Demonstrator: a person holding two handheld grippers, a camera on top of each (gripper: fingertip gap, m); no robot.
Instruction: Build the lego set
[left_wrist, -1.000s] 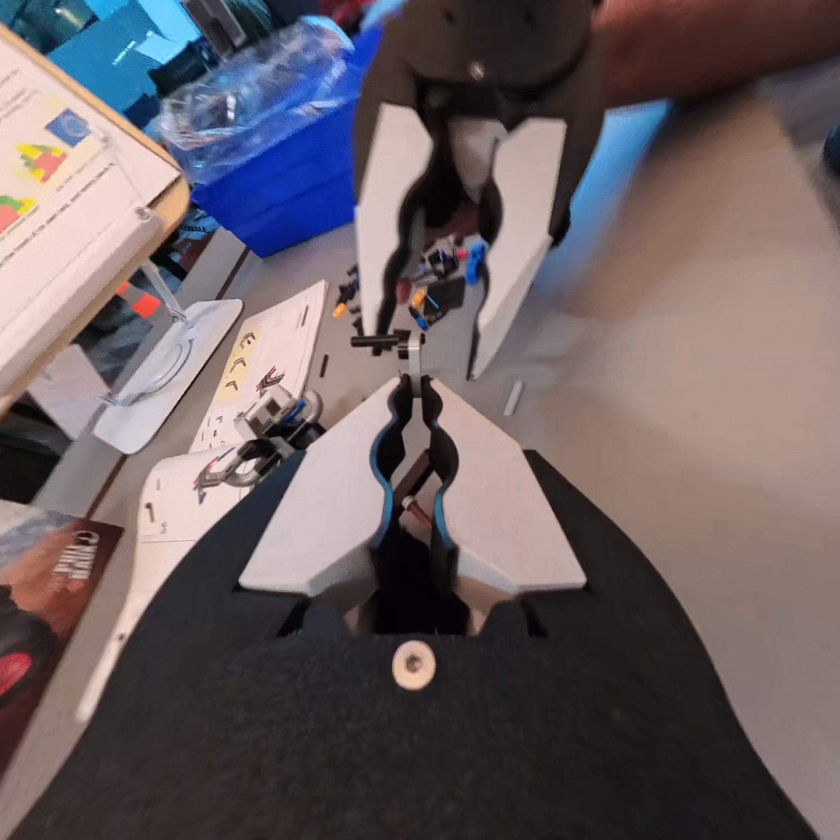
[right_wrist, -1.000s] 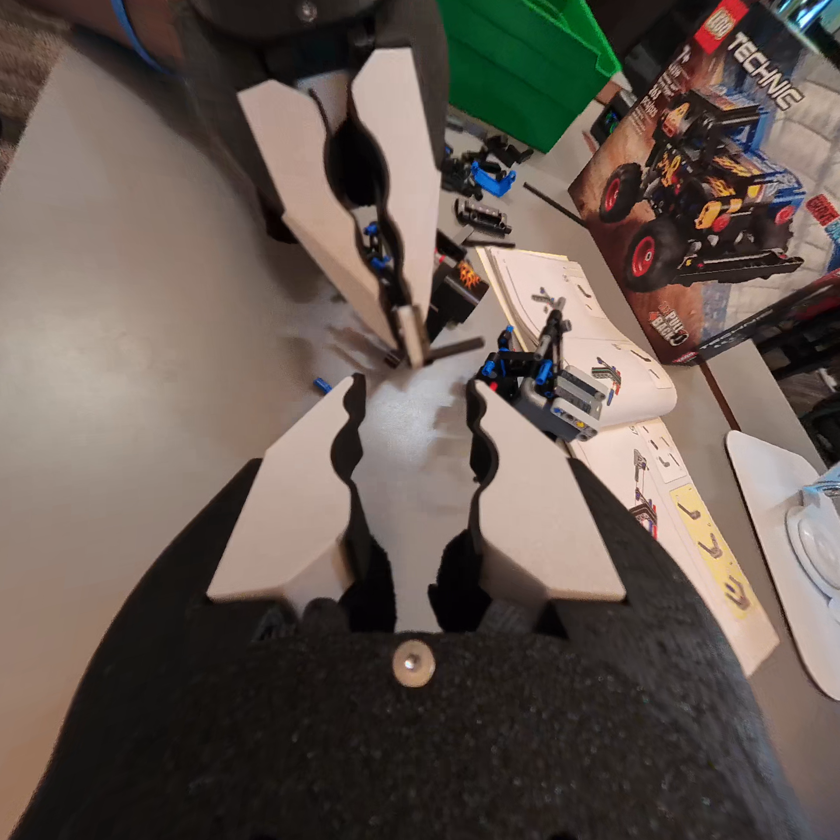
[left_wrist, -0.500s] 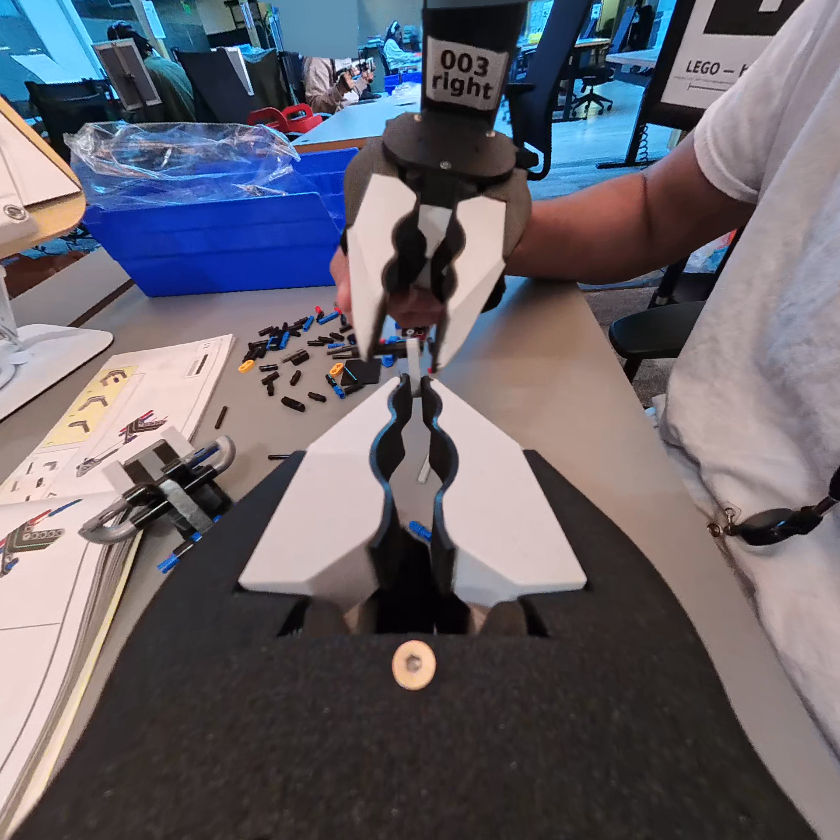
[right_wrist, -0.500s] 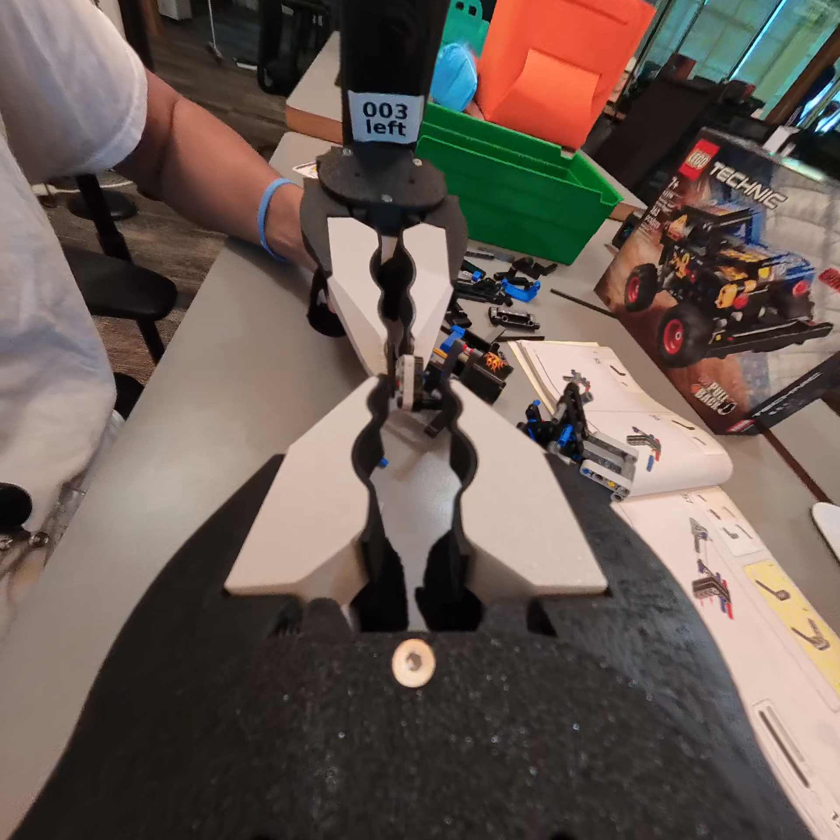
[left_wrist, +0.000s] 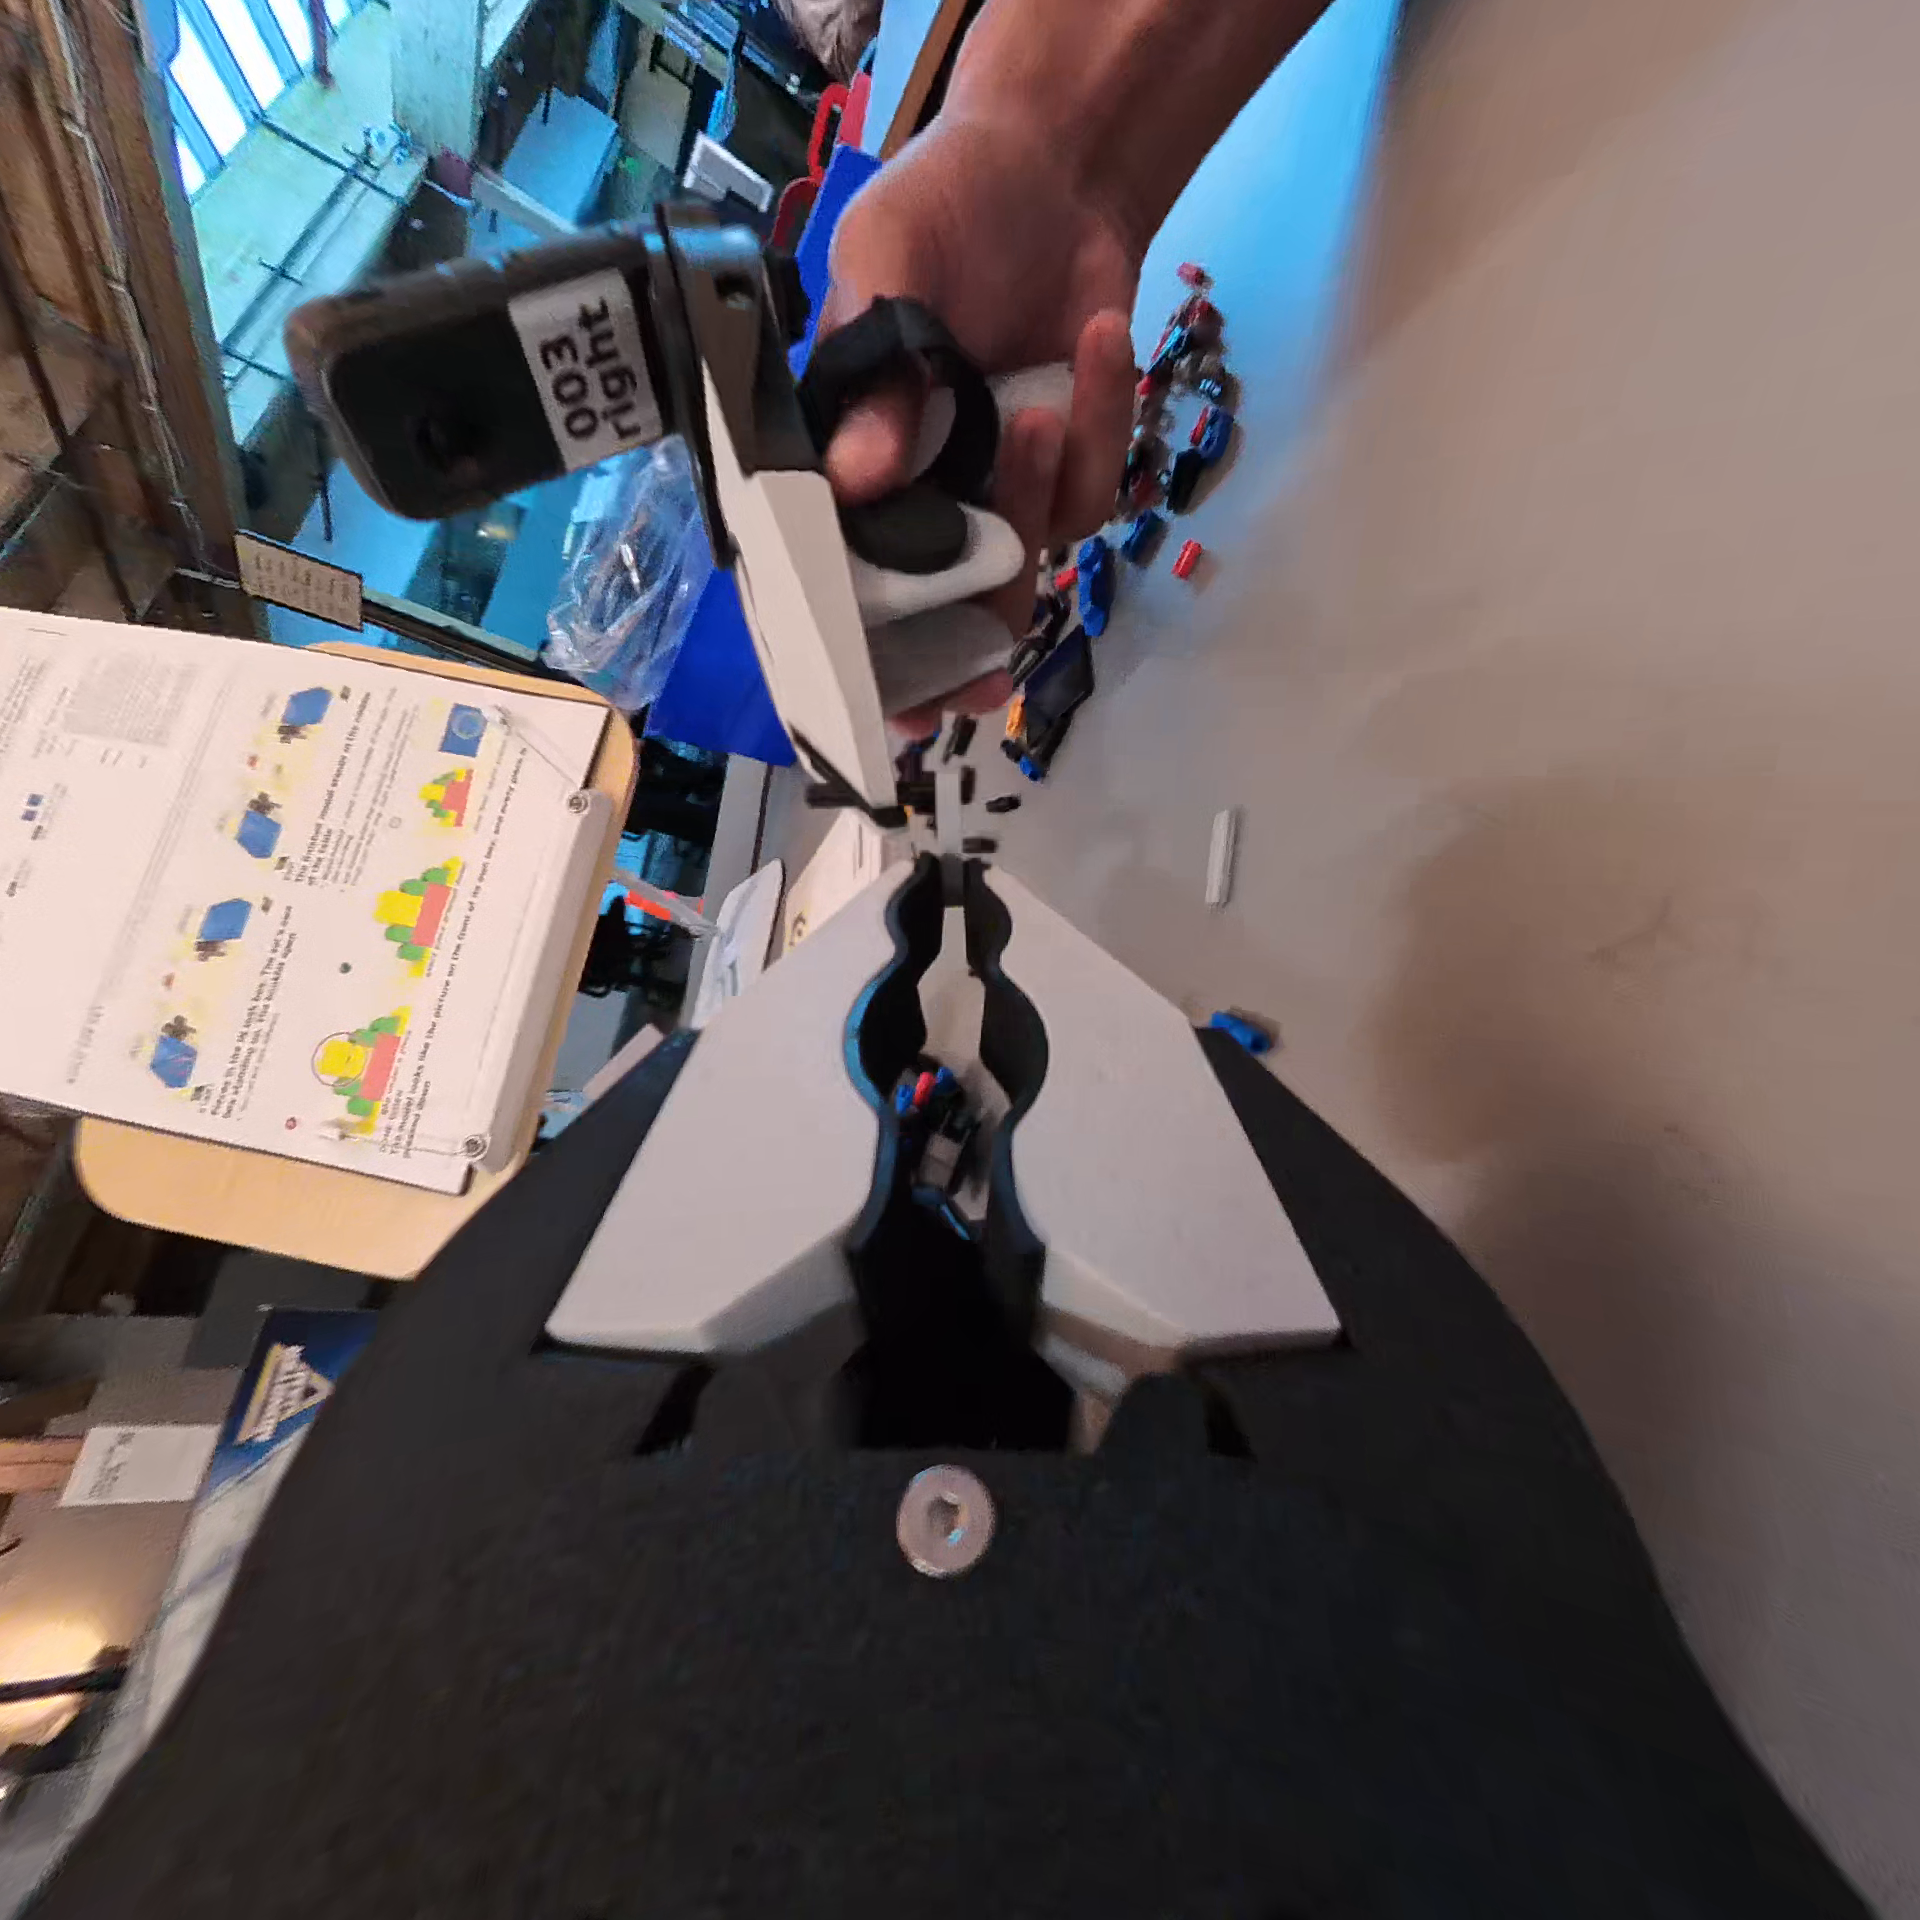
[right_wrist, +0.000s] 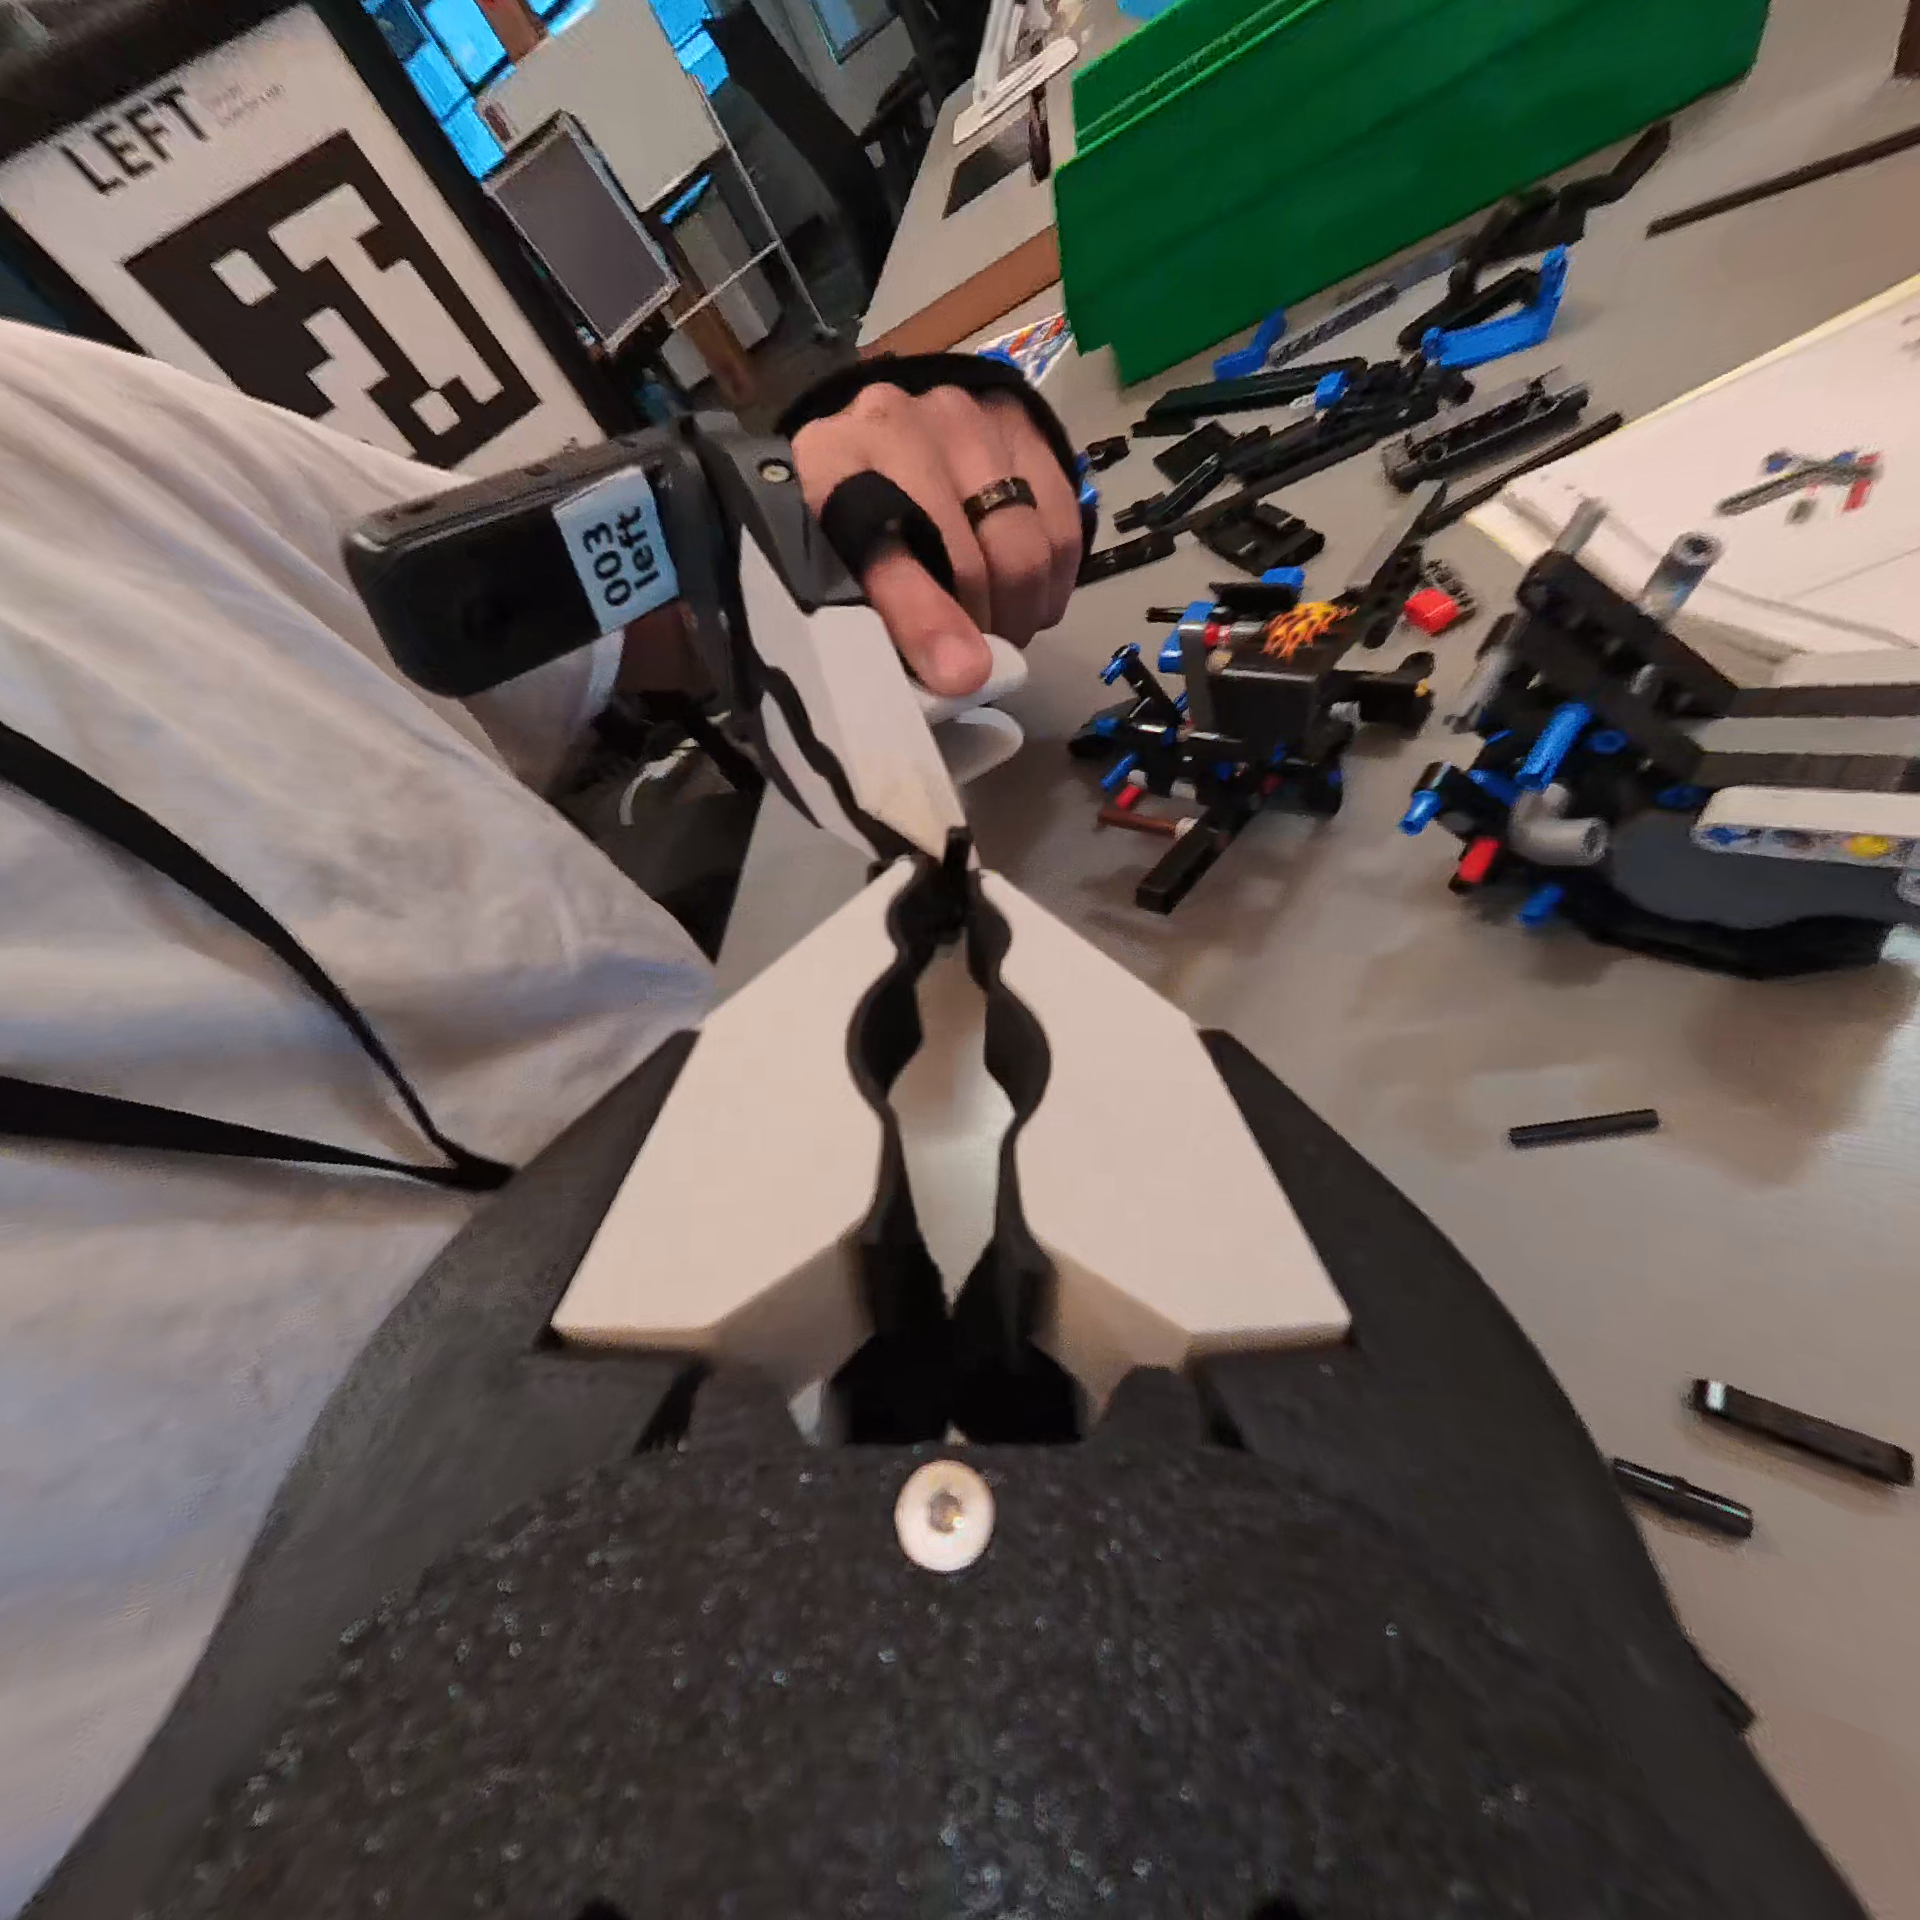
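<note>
Here the left gripper (left_wrist: 940, 868), white fingers with black wavy inner pads, is pinched tight on a small light-grey lego piece (left_wrist: 948, 831) that stands out just past its tips. The right gripper (right_wrist: 940, 883) meets it tip to tip; its tips are drawn nearly together around a small dark part (right_wrist: 943, 899), too blurred to name, probably a black pin or axle. From the left wrist view a short black pin (left_wrist: 840, 798) crosses at the grey piece, its long axis roughly square to the left fingers, with the right gripper coming in from above and left. Judgement: the pin is being seated into the grey piece, so the coming push must run along the pin's axis, with the left holding firm. Both are raised off the grey table (right_wrist: 1403, 1039). Outward, a part-built black and blue lego chassis (right_wrist: 1642, 769) and a smaller black assembly with a flame sticker (right_wrist: 1257, 686) lie to the right, nearer the right gripper; loose black rods (right_wrist: 1584, 1127) sit beside, a green bin (right_wrist: 1351, 156) beyond.
</note>
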